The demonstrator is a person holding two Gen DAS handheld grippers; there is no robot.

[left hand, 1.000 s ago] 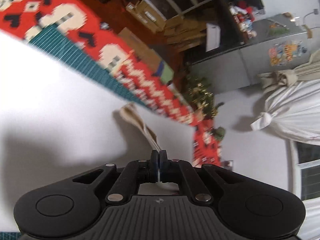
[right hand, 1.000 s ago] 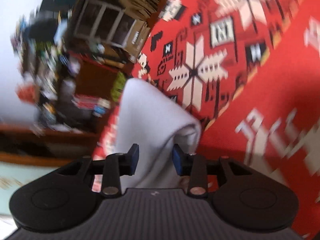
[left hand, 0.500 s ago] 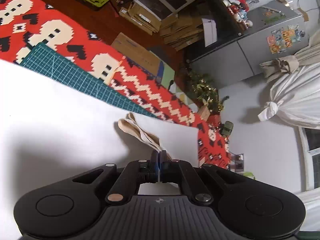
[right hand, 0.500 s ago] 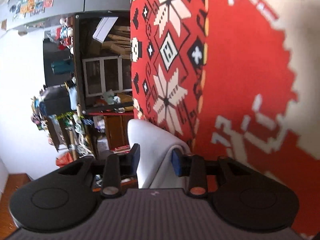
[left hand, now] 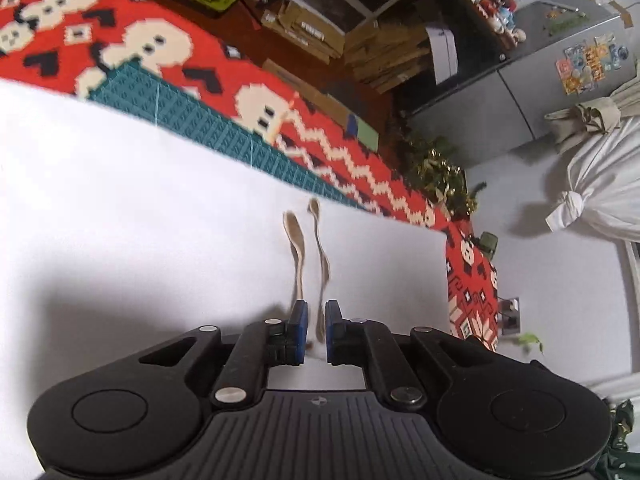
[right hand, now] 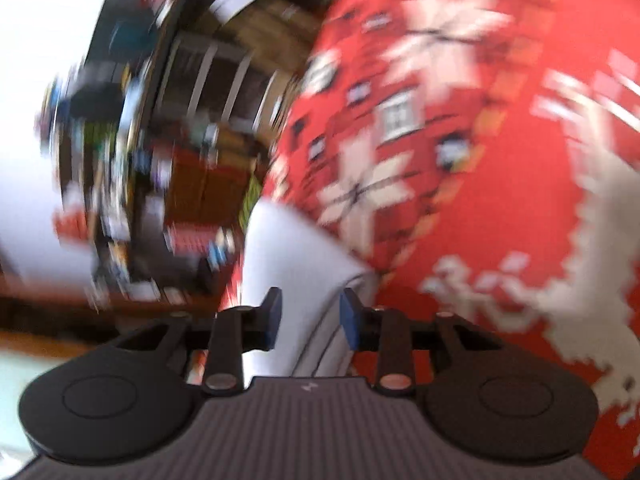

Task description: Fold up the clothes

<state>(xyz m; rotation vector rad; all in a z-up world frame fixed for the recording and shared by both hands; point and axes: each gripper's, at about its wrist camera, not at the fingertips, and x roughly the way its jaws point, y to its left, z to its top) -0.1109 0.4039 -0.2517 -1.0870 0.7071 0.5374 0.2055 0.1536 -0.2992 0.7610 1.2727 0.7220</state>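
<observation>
Left wrist view: we are opening the left gripper [left hand: 313, 330] around a beige drawstring [left hand: 322, 276] running straight ahead across the white garment [left hand: 140, 220]; our right gripper [right hand: 309, 316] is closing on a white fold [right hand: 292, 264].

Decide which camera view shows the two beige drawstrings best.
The left wrist view: both beige drawstrings lie sharp on the white garment, one running between the opening left hand-held gripper. The right wrist view is blurred and shows no drawstrings.
</observation>
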